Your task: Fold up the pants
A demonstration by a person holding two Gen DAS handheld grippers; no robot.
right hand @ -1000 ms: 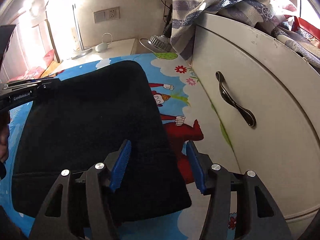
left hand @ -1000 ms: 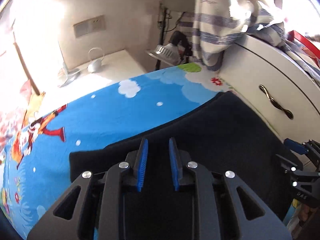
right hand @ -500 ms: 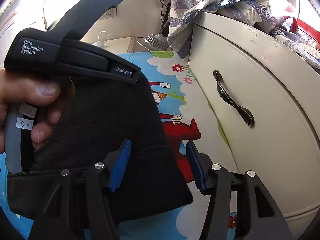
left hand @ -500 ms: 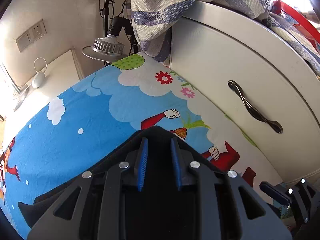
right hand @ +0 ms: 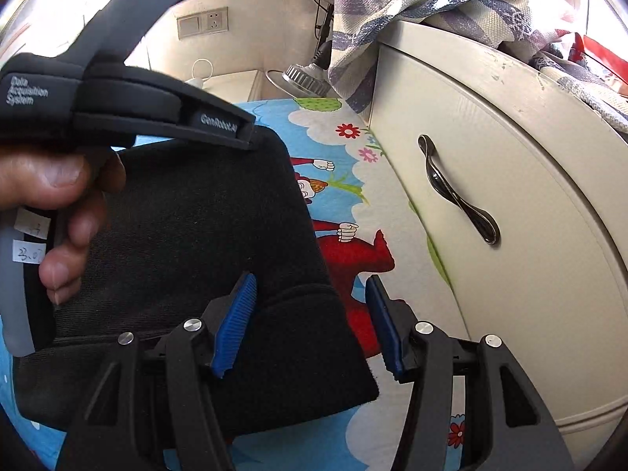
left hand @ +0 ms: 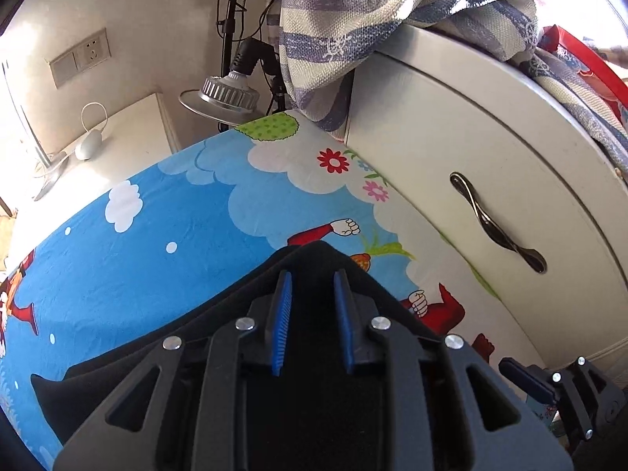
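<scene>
The black pants (right hand: pixel 188 227) lie on a blue cartoon bedsheet (left hand: pixel 157 259). My left gripper (left hand: pixel 313 286) is shut on a raised corner of the pants (left hand: pixel 314 255), which peaks up around its blue pads. From the right wrist view, that left gripper (right hand: pixel 243 135) reaches in from the left at the pants' far right corner, with a hand (right hand: pixel 59 196) on its handle. My right gripper (right hand: pixel 310 278) stands open just above the pants' near right corner, its pads apart and pressing on nothing. It also shows at the lower right of the left view as the right gripper (left hand: pixel 549 382).
A white cabinet (right hand: pixel 510 196) with a metal handle (right hand: pixel 455 192) runs along the right edge of the bed. A striped cloth (left hand: pixel 373 19) hangs over its top. A lamp (left hand: pixel 223 94) and a white bedside table (left hand: pixel 129 137) stand at the back.
My left gripper has swung right across the bed, toward the cabinet, carrying the pants' edge over the rest of the fabric. The right gripper has stayed where it was, still open.
</scene>
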